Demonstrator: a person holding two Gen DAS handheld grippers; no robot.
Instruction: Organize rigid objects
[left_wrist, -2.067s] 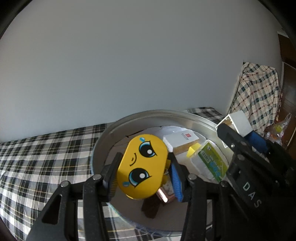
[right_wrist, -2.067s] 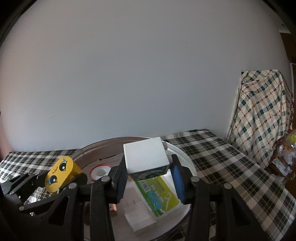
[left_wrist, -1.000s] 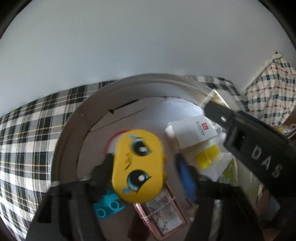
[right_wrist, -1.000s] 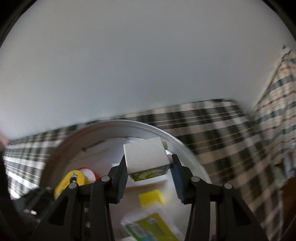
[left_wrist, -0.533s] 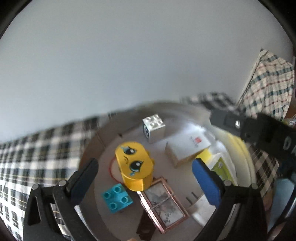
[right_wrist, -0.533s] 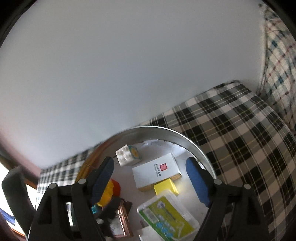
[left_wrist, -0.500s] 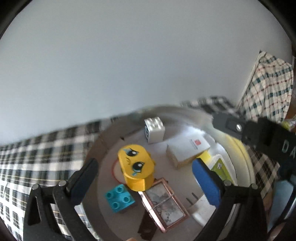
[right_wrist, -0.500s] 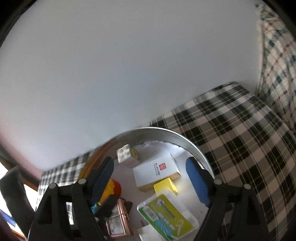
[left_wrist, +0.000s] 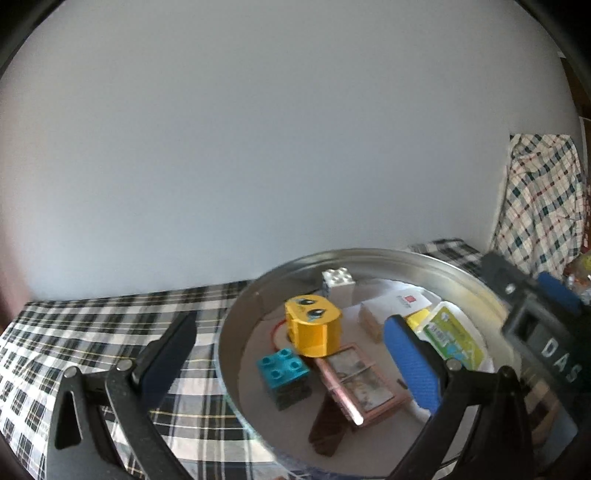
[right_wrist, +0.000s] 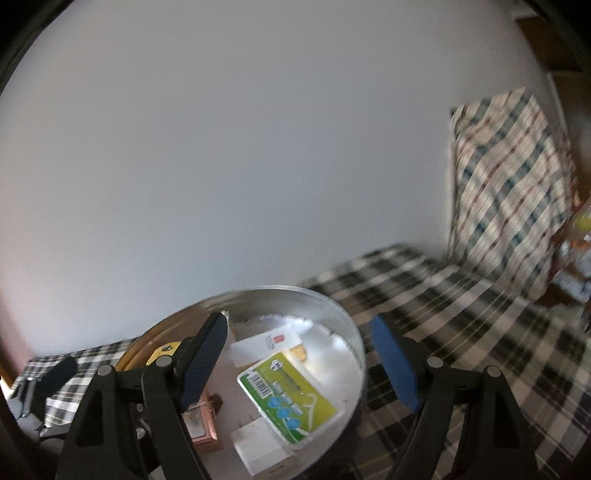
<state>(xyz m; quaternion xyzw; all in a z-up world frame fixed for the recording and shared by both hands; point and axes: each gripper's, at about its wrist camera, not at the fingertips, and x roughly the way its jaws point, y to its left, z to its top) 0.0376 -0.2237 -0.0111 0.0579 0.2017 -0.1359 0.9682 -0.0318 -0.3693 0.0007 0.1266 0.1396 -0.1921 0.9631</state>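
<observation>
Round metal tray (left_wrist: 236, 332) sits on a black-and-white checked cloth (left_wrist: 92, 332), against a plain pale wall (left_wrist: 258, 129). All task items lie inside the tray.

Contents, left wrist view: yellow block with cartoon eyes (left_wrist: 313, 328) near tray centre, standing on a white disc with a red rim (left_wrist: 277, 334). White studded brick (left_wrist: 338, 284) behind it, near the far wall of the tray. Teal four-stud brick (left_wrist: 284, 373) just in front of the yellow block. Pink-framed rectangular case (left_wrist: 360, 380) beside the teal brick, with one end over a dark brown piece (left_wrist: 327, 428). White box with a red square mark (left_wrist: 393, 308) to the right of the yellow block; small yellow block (left_wrist: 419, 317) and green-labelled packet (left_wrist: 454, 341) further right.

Left gripper (left_wrist: 291, 360): fingers spread wide, holding nothing, one finger over the cloth, the other over the tray.

Right gripper (right_wrist: 299, 358): fingers spread wide, empty, above the tray's right part; green-labelled packet (right_wrist: 288, 395) lies below between them. View blurred at right; checked fabric (right_wrist: 509, 192) hangs there.
</observation>
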